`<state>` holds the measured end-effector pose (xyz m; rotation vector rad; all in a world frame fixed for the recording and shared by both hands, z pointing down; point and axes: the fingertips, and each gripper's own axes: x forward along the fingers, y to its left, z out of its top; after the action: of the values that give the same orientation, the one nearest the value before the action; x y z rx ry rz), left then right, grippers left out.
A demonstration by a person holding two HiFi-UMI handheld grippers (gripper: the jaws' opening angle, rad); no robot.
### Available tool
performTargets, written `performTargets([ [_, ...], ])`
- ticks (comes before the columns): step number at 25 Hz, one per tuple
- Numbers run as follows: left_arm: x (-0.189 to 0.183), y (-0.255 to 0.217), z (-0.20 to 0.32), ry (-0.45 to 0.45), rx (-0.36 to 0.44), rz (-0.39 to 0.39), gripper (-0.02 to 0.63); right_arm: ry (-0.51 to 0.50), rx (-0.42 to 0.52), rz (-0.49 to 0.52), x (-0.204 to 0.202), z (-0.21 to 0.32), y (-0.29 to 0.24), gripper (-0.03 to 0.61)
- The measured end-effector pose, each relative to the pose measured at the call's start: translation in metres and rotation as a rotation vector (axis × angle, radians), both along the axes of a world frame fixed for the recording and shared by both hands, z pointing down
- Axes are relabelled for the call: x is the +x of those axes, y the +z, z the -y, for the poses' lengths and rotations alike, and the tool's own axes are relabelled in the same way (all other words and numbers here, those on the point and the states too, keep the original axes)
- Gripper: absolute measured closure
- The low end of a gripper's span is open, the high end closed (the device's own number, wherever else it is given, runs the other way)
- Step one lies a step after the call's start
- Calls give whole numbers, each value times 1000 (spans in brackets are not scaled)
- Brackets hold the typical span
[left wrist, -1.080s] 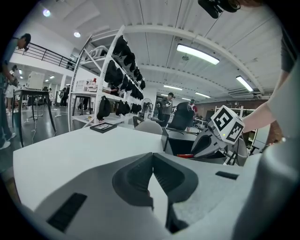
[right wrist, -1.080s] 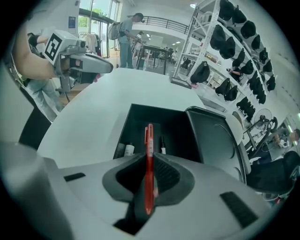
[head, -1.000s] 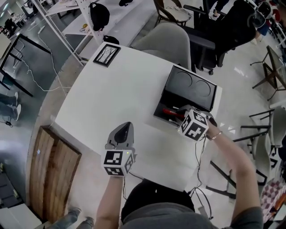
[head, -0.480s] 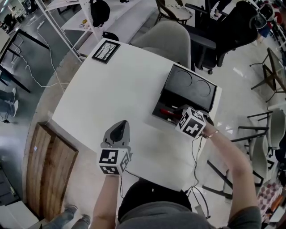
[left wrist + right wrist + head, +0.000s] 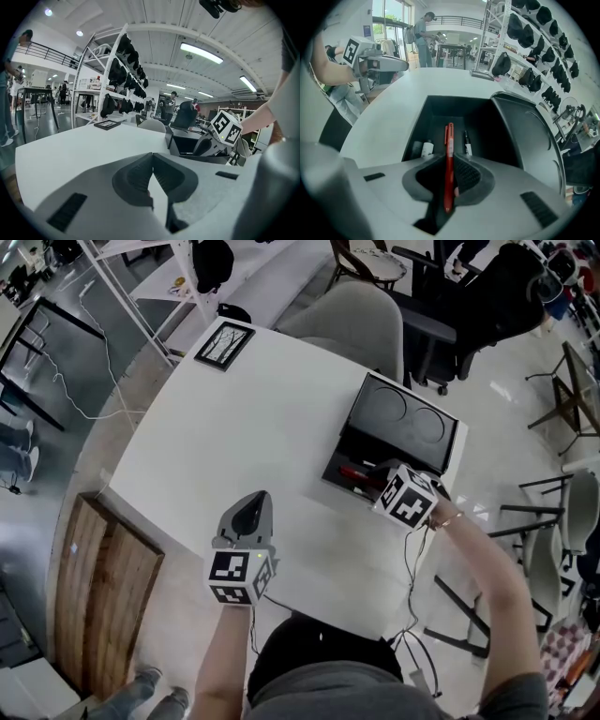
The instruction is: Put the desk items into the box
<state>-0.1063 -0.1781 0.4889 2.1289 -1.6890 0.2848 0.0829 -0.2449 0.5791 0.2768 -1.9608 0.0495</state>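
Note:
A black box (image 5: 331,468) stands open at the table's right edge, its lid (image 5: 403,418) laid back. My right gripper (image 5: 382,478) hangs over the box's near end and points steeply down into it (image 5: 440,105). It (image 5: 448,156) is shut on a red pen (image 5: 449,136), which runs lengthwise between the pads. Its jaws have just been opening slightly, with the pen still between them. The pen's red end (image 5: 354,472) shows over the box. Inside lie a black marker (image 5: 467,143) and a white-capped item (image 5: 426,149). My left gripper (image 5: 253,514) rests low over the table's near side, shut (image 5: 152,156) and empty.
A black picture frame (image 5: 224,344) lies at the table's far left corner. A grey chair (image 5: 352,320) stands behind the table. A wooden board (image 5: 103,596) sits beside the table at the left. Racks and other chairs surround the table.
The right gripper has barely shifted over the box and still carries the red pen. The left gripper has stayed where it was.

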Motion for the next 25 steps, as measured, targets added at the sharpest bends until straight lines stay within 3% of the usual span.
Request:
performTargets([
  [16, -1, -2, -2, -8, 4, 10, 607, 19, 53, 15, 0, 5, -12, 512],
  [25, 4, -10, -1, 4, 24, 16, 607, 109, 131, 177, -5, 11, -67, 543],
])
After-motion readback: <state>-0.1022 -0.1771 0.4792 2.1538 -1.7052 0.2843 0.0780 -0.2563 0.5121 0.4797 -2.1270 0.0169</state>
